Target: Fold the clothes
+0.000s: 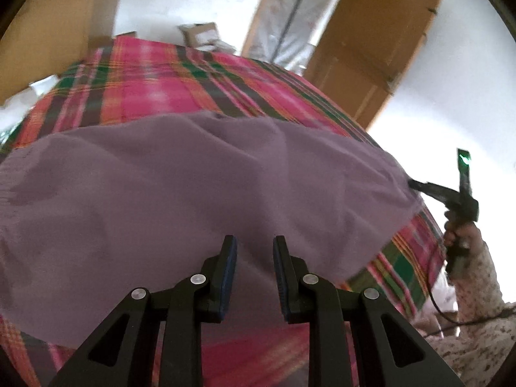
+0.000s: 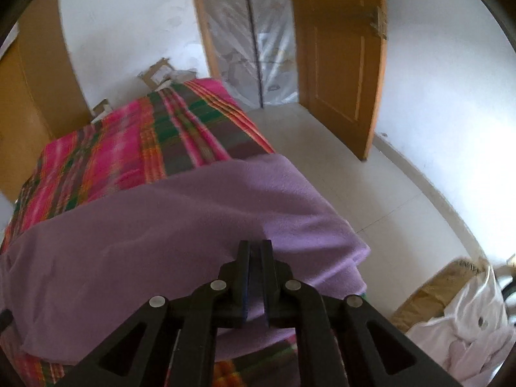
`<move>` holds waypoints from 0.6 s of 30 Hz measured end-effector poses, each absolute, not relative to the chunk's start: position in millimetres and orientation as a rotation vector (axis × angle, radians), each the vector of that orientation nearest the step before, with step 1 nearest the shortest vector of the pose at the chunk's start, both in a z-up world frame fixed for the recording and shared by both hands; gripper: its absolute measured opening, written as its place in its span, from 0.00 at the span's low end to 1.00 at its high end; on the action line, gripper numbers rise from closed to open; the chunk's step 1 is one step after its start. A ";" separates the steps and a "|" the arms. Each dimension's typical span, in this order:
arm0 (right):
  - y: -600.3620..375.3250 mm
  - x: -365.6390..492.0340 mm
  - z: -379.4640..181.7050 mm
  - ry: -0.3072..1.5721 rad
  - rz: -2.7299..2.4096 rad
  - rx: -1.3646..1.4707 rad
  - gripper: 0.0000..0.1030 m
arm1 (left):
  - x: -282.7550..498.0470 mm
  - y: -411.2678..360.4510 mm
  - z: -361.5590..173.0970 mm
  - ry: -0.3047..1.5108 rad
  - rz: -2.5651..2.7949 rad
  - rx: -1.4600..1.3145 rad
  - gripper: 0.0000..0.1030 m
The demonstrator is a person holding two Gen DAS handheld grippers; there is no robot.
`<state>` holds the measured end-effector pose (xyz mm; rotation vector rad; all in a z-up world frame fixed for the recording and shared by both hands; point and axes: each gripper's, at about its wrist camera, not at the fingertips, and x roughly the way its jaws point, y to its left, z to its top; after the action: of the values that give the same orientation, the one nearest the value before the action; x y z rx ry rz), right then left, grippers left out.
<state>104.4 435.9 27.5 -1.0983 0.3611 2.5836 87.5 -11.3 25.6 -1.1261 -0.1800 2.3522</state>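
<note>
A purple fleece garment (image 1: pixel 193 193) (image 2: pixel 161 225) lies spread over the near end of a bed covered by a pink, green and orange plaid blanket (image 1: pixel 161 80) (image 2: pixel 129 145). My left gripper (image 1: pixel 254 245) hovers open just above the garment's near part, with nothing between its fingers. At the bed's right side my right gripper (image 1: pixel 414 184) (image 2: pixel 254 245) is shut on the garment's right edge, and the cloth is drawn toward its tips. A person's hand (image 1: pixel 461 235) in a patterned sleeve holds that gripper.
An open wooden door (image 2: pixel 338 64) and a plastic-covered doorway (image 2: pixel 251 42) stand beyond the bed. Pale tiled floor (image 2: pixel 354 167) runs along the bed's right side. A cardboard box (image 2: pixel 435 290) and a white plastic bag (image 2: pixel 467 322) sit at the lower right. A wooden wardrobe (image 2: pixel 32 96) stands left.
</note>
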 end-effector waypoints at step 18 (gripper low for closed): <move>242.7 1.5 33.4 0.062 3.152 -1.422 0.16 | 24.0 -125.3 14.0 -0.545 2.565 -1.213 0.23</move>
<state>1.5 242.7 33.4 -1.4222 0.0617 3.1519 24.0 -125.3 14.0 -1.2134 -0.5454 2.5654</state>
